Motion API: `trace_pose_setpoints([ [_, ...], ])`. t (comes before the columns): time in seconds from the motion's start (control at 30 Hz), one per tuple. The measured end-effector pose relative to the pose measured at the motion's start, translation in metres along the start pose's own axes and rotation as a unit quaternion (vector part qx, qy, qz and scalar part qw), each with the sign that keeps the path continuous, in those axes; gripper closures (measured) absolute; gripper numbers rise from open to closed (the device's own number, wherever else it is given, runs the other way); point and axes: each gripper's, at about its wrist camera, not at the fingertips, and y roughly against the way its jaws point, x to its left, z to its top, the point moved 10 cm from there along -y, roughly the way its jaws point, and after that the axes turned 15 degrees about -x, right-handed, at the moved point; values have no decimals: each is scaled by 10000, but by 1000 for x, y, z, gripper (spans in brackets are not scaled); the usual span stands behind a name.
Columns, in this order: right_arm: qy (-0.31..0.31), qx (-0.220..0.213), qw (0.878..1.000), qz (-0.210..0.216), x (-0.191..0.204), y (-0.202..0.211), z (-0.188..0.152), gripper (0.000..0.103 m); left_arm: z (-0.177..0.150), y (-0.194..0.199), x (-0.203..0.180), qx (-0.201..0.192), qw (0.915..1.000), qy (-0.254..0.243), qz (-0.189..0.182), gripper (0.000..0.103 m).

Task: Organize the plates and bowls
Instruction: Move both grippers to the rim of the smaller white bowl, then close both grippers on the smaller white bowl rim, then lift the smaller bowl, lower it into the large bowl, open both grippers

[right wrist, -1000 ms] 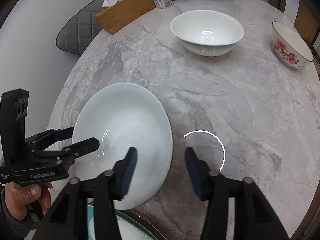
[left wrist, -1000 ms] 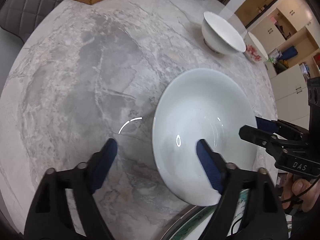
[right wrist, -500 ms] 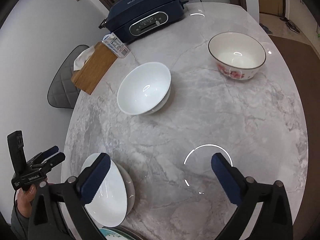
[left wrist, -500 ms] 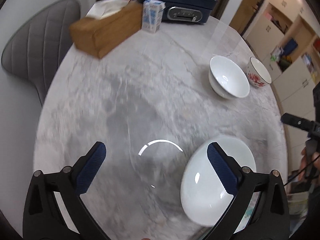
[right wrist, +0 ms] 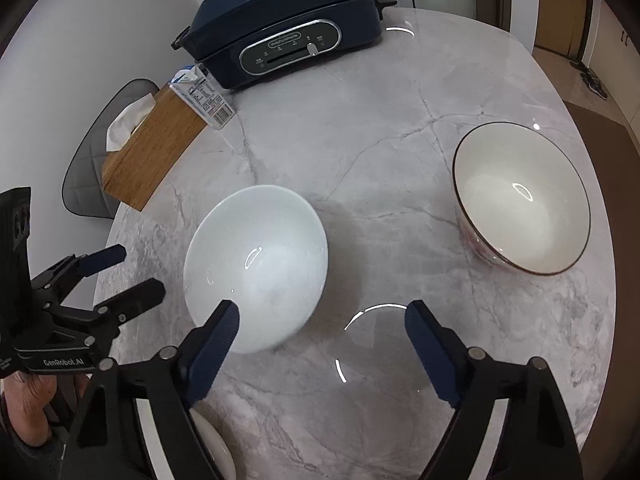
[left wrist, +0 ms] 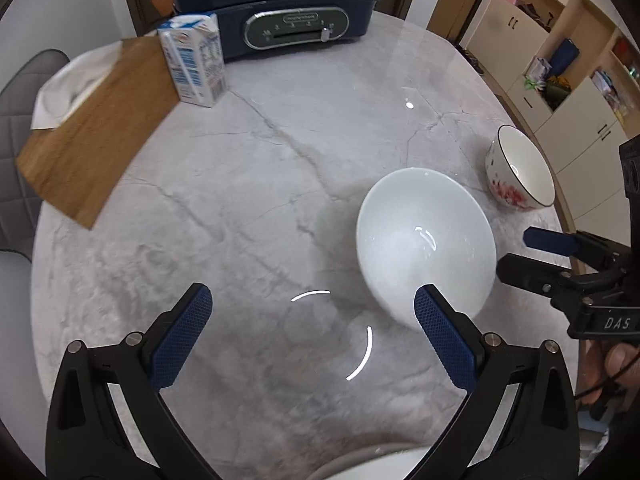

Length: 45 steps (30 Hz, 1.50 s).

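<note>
A plain white bowl (left wrist: 424, 240) (right wrist: 256, 264) stands upright on the marble table (left wrist: 280, 168). A flowered bowl with a dark rim (left wrist: 516, 172) (right wrist: 520, 196) stands to its right. My left gripper (left wrist: 312, 294) hovers wide open over bare marble, its right finger (left wrist: 444, 340) by the white bowl's near rim. My right gripper (right wrist: 322, 310) is open with its jaws closing on nothing; its left finger (right wrist: 212, 344) overlaps that bowl's near edge. Each gripper shows in the other's view: the right gripper (left wrist: 518, 252), the left gripper (right wrist: 138, 272). A white dish rim (left wrist: 360, 460) (right wrist: 212, 452) peeks in at the bottom.
A dark blue electric grill (left wrist: 276, 8) stands at the table's far edge, with a milk carton (left wrist: 196, 64) and a wooden tissue box (left wrist: 92, 136) to its left. A grey chair (right wrist: 96, 168) sits beyond the left rim. Cabinets (left wrist: 560, 80) line the right.
Both grippers let go of the wide white dish, opened wide and moved across the table to the deeper white bowl. The dish now lies low at the bottom edge.
</note>
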Motion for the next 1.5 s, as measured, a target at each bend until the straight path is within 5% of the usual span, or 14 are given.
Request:
trace_pose_setpoints([
  [0.57, -173, 541, 9983, -115, -6, -51, -6, 42, -9, -54, 0, 199, 9998, 92, 41, 5],
  [0.67, -239, 533, 9982, -94, -8, -54, -4, 45, -9, -56, -4, 195, 9998, 71, -22, 32],
  [0.73, -219, 549, 9982, -88, -8, -55, -5, 55, -7, -55, -7, 143, 9998, 69, -88, 66],
  [0.9, -184, 590, 9980, 155, 5, -60, -7, 87, -2, -53, -18, 108, 9996, 80, -262, 86],
  [1.0, -105, 543, 9983, 186, 13, -60, -4, 92, -4, -53, -23, 170, 9992, 79, -350, 95],
  [1.5, -143, 386, 9982, 444, 36, -21, -6, 92, -1, -2, -21, 41, 9988, 133, -476, 95],
])
